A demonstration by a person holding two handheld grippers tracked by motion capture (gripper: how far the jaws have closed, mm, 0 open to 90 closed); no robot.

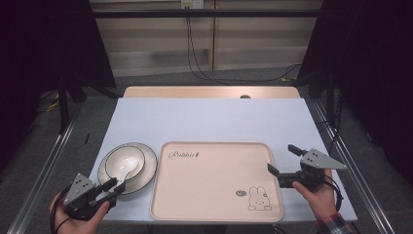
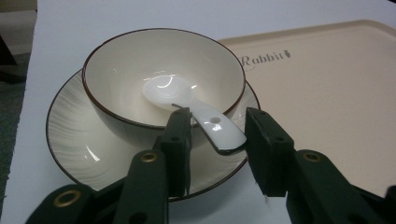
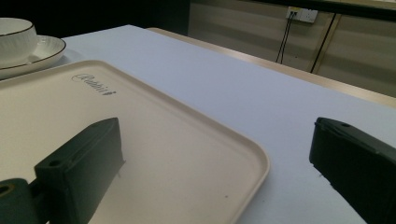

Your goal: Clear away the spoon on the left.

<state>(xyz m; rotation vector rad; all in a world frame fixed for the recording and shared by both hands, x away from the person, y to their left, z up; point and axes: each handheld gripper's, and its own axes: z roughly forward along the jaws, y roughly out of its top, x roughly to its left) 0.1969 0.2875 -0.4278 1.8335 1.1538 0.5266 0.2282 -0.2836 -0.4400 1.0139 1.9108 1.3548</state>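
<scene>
Your left gripper [image 2: 218, 140] jaws gape either side of the white spoon [image 2: 194, 109] handle, unclamped | spoon lies in bowl [image 2: 112, 70] on saucer [image 2: 70, 140] | centre, then pinch gently | right gripper [image 1: 281, 163] wide, empty, astride tray [image 1: 195, 195] edge

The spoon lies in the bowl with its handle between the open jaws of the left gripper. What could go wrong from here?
1. The spoon looks glossy, and its handle juts over the bowl rim; if the left gripper closes near the tip, it may slip or lever out.
2. The bowl merely sits on the plate; a dragging pull might tip or shift it.
3. The right gripper, open astride the tray edge, might nudge it.
</scene>
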